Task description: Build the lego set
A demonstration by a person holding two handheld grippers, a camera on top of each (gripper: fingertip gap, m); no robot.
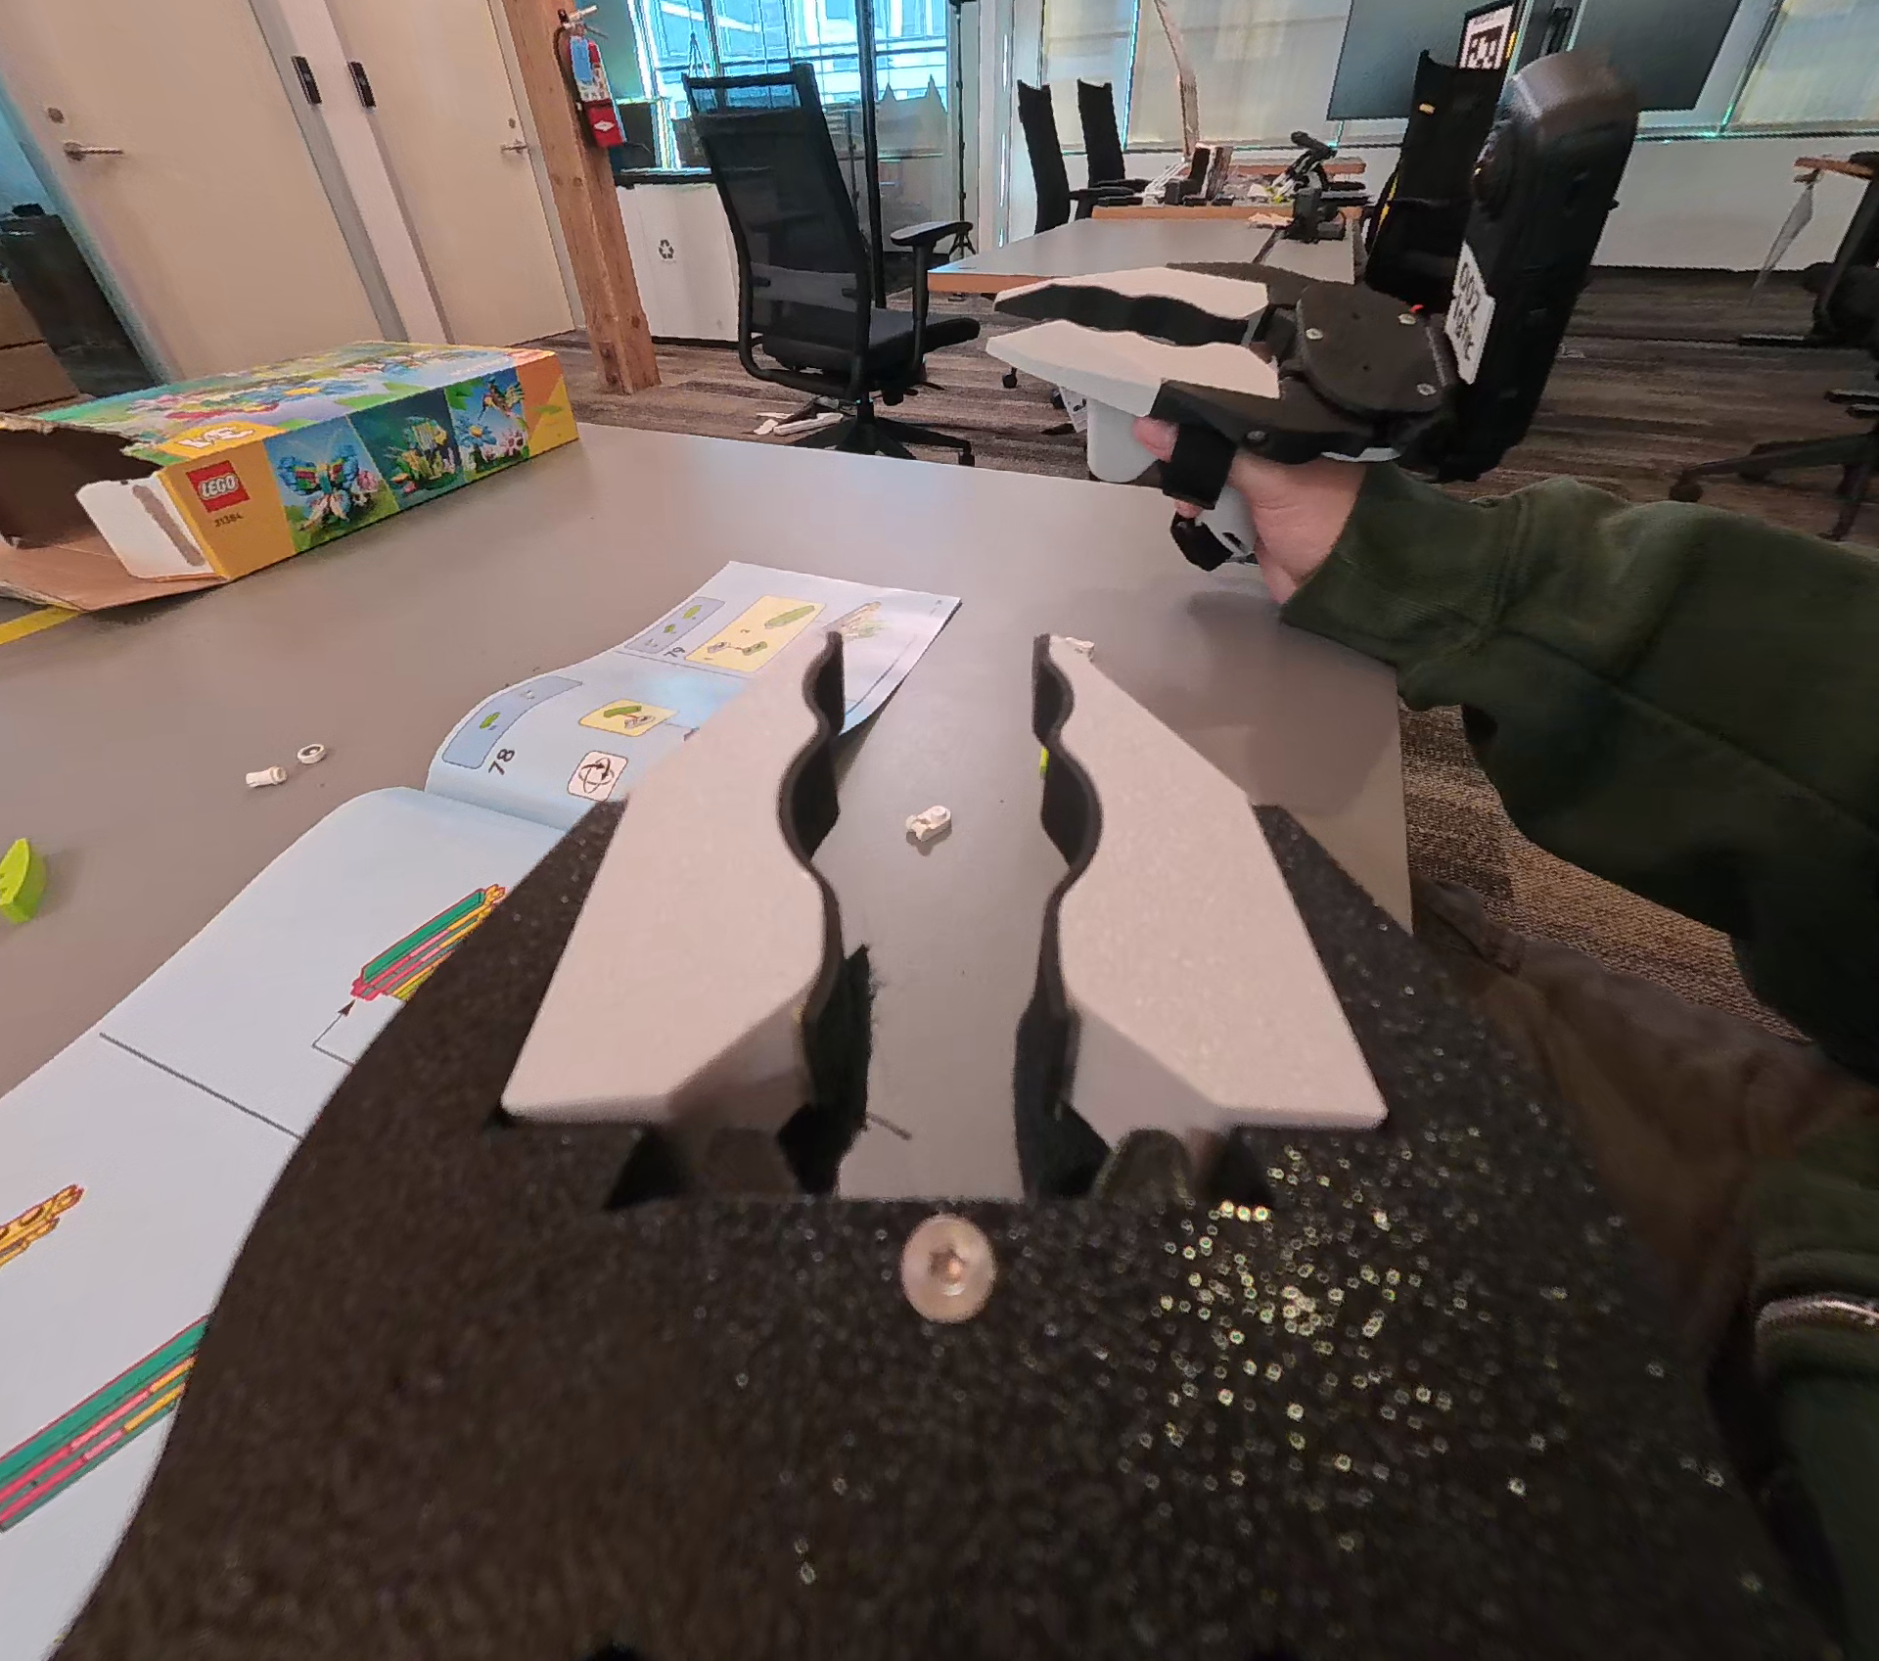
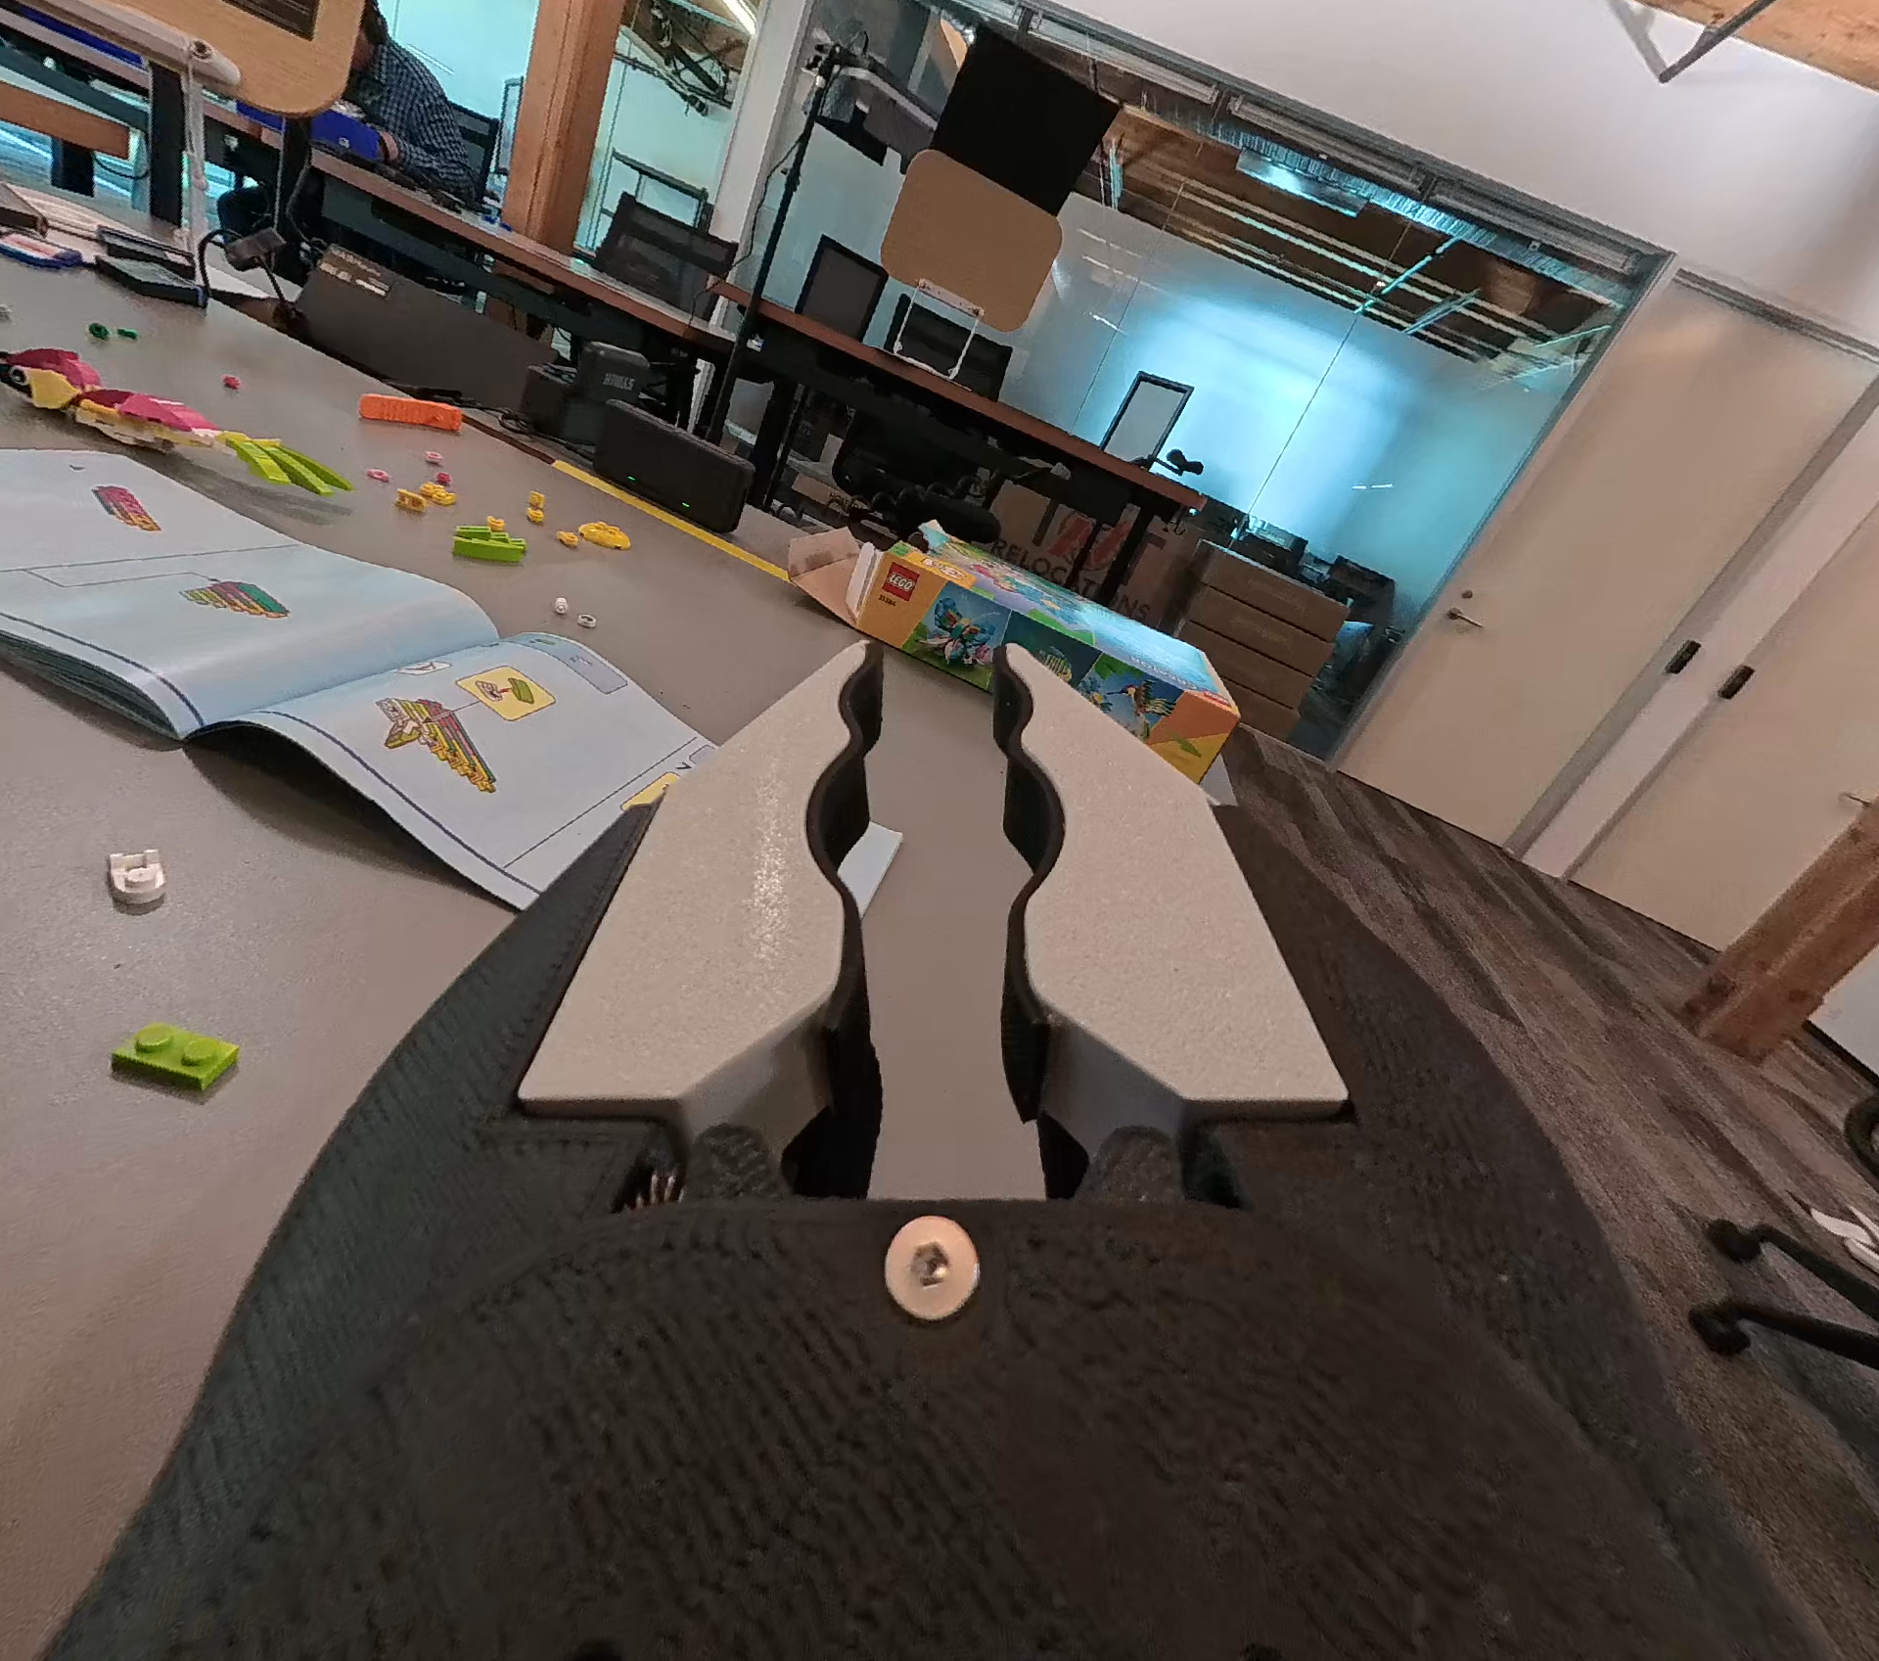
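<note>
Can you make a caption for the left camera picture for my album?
Open left gripper hovers over a small white piece beside the instruction booklet; right gripper waits above the table.

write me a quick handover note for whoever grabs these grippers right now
Left gripper: jaws open, empty, low over the table with a small white piece lying between them.
Right gripper: jaws open, empty, raised off the table edge.
Instruction booklet lies open; the box is opened at the far side.
Done: a pink and green model is partly built.
Left: loose green plate, white piece, yellow bits not yet attached.
</note>
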